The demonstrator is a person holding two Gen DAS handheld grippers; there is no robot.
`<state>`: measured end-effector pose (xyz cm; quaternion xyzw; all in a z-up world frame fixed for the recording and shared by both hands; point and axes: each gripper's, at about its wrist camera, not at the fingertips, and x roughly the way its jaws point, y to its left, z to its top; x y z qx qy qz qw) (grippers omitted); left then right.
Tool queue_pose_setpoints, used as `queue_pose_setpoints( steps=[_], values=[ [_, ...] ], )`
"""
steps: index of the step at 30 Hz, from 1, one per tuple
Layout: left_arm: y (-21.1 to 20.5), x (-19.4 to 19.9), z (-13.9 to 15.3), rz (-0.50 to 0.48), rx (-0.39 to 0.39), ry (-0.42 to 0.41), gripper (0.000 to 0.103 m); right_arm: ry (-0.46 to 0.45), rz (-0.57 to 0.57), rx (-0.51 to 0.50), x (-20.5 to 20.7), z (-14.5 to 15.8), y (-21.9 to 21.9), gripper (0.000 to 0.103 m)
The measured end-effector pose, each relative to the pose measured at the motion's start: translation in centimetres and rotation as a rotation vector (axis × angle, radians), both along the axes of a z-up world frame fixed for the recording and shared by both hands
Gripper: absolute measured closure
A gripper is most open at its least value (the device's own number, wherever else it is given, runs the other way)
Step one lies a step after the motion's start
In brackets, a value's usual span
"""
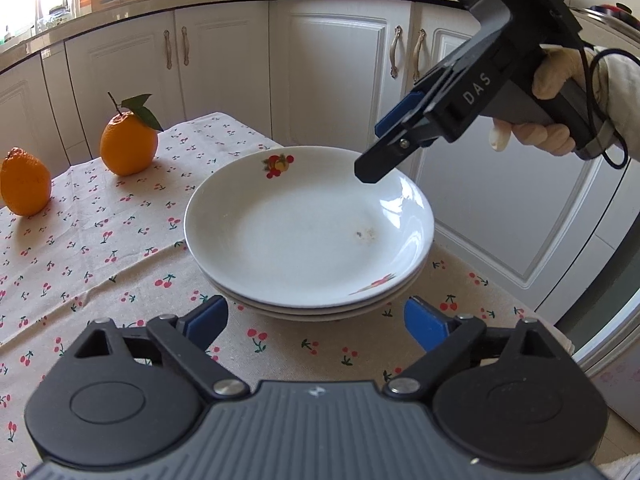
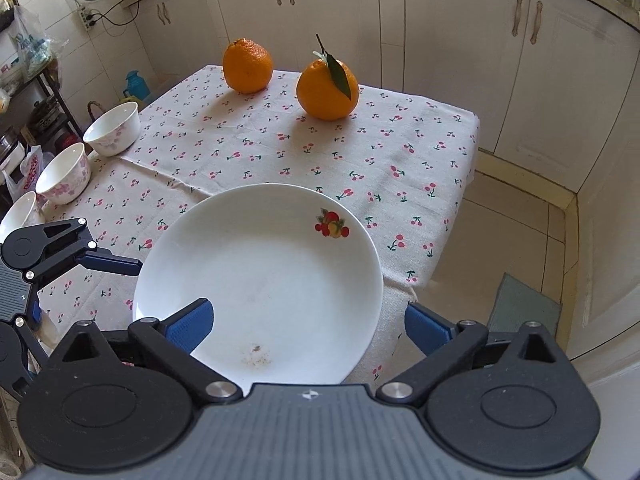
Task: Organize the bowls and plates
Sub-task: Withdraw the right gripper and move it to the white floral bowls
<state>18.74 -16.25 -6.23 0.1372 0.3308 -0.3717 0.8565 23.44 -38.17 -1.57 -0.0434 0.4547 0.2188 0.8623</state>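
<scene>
Two tools hang over one small worktop [image 2: 400, 152] draped in a cherry-print cloth, and white cabinets [image 1: 340, 76] wrap round behind it. On the worktop sits a stack of plates [image 1: 308, 228], three rims showing from the left wrist view, the top one white with a fruit motif near its rim and a small brown smear in the well. From the right wrist view that stack fills the near middle, close to the worktop's near right corner. Out toward 12 o'clock from it stand two oranges: the leafy orange [image 2: 327, 90] and, at its 9 o'clock, the plain orange [image 2: 247, 65], well apart from the plates. Along the worktop's left edge, around 9 to 10 o'clock of the stack, three flowered bowls [image 2: 64, 174] stand in a row, each separate. The left tool [image 1: 316, 318] hovers at the stack's near edge with its blue pads spread wide, holding nothing. The right tool [image 2: 308, 320] is above the top plate's rim, pads likewise spread, one over the plate and one outside it, gripping nothing.
</scene>
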Motion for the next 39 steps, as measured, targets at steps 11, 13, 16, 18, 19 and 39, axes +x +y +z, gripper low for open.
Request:
queue_pose_setpoints(
  steps=[11, 13, 16, 18, 19, 39],
  values=[
    [1.5, -1.6, 1.7, 0.011, -0.024, -0.079, 0.006, -0.056, -0.133, -0.004, -3.9, 0.6, 3.8, 0.0],
    [2.0, -2.1, 2.0, 0.02, -0.027, -0.096, 0.005, -0.071, -0.151, -0.012, -4.6, 0.8, 4.8, 0.0],
    [3.1, -2.9, 2.5, 0.033, -0.033, -0.119, 0.004, -0.094, -0.164, -0.024, -5.7, 1.0, 6.5, 0.0],
    [3.9, -3.4, 2.7, 0.05, -0.03, -0.135, 0.004, -0.115, -0.171, -0.054, -6.3, 1.1, 7.8, 0.0],
    [4.5, -3.7, 2.8, 0.059, -0.027, -0.144, 0.004, -0.125, -0.175, -0.065, -6.6, 1.1, 8.5, 0.0],
    [20.3, -9.9, 4.3, 0.383, 0.008, -0.242, 0.004, -0.293, -0.095, -0.102, -8.9, 0.9, 23.7, 0.0]
  ],
)
